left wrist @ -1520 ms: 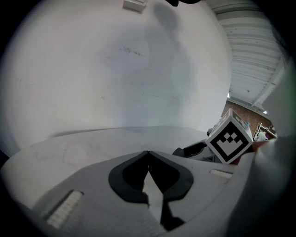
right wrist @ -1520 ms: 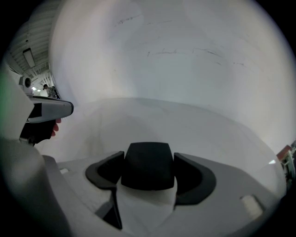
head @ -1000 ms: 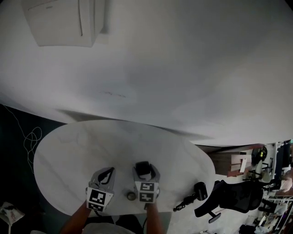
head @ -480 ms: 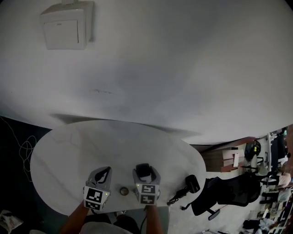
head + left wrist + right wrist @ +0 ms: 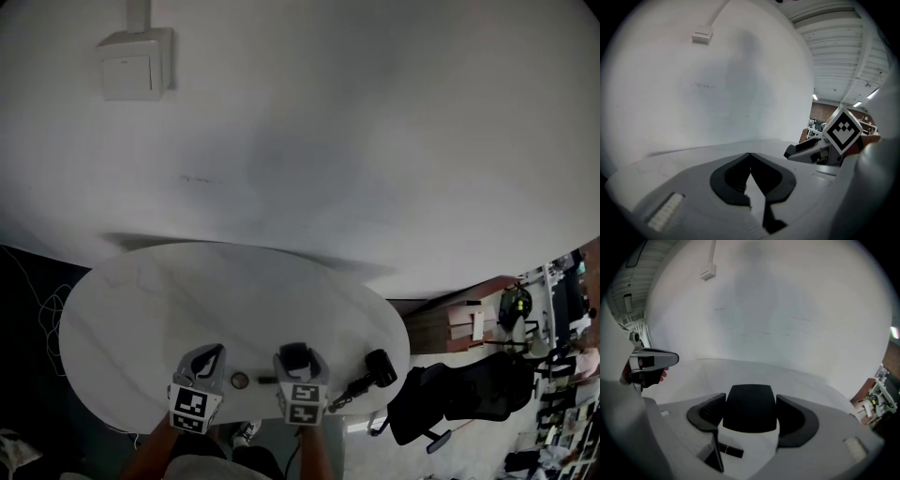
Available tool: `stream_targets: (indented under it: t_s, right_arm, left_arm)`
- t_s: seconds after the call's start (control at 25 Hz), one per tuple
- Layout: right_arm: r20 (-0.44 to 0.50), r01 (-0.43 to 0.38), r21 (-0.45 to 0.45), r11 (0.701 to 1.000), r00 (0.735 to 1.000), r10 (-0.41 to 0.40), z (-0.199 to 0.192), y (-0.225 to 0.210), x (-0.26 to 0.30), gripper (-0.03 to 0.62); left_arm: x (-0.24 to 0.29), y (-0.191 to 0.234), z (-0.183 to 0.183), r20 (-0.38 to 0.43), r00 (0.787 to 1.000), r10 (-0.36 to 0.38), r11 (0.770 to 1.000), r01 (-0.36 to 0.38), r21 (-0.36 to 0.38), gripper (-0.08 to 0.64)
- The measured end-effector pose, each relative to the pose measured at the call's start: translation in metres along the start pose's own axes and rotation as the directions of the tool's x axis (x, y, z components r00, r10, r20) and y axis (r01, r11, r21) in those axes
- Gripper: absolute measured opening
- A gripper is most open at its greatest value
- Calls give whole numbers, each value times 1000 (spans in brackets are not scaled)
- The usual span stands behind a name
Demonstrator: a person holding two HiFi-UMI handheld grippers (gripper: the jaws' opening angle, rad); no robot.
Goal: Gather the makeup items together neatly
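Right tongs [image 5: 750, 400]: clamped on black-lidded white jar [image 5: 749, 411], contents unseen, over oval white worktop's [image 5: 187, 300] near edge. Left tongs [image 5: 750, 155]: closed, empty.

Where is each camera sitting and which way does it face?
Head view: on the person's head, facing down at the white oval table; forearms show.
Left gripper view: along the shut left gripper toward the white wall.
Right gripper view: along the right gripper, clamping a black-capped white container.
Shared: each gripper view catches the other gripper.
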State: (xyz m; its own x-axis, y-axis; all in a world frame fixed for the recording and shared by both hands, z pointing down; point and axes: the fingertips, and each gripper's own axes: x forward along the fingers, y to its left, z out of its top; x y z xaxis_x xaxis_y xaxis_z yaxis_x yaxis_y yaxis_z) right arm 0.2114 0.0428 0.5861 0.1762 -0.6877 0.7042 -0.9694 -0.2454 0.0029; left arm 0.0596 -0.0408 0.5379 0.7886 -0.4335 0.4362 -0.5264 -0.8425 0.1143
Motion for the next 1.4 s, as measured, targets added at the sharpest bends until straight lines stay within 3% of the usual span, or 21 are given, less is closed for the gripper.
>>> stream_targets:
  t_s: [0.64, 1.4]
  right_arm:
    - [-45, 10, 41, 999, 999, -9, -62, -31, -27, 337]
    - [-131, 16, 100, 995, 991, -3, -126, -43, 2, 337]
  left_arm:
    - [-11, -48, -25, -26, 1000, 8, 1000, -8, 25, 11]
    - [2, -64, -81, -133, 991, -1, 1000, 4, 26, 11]
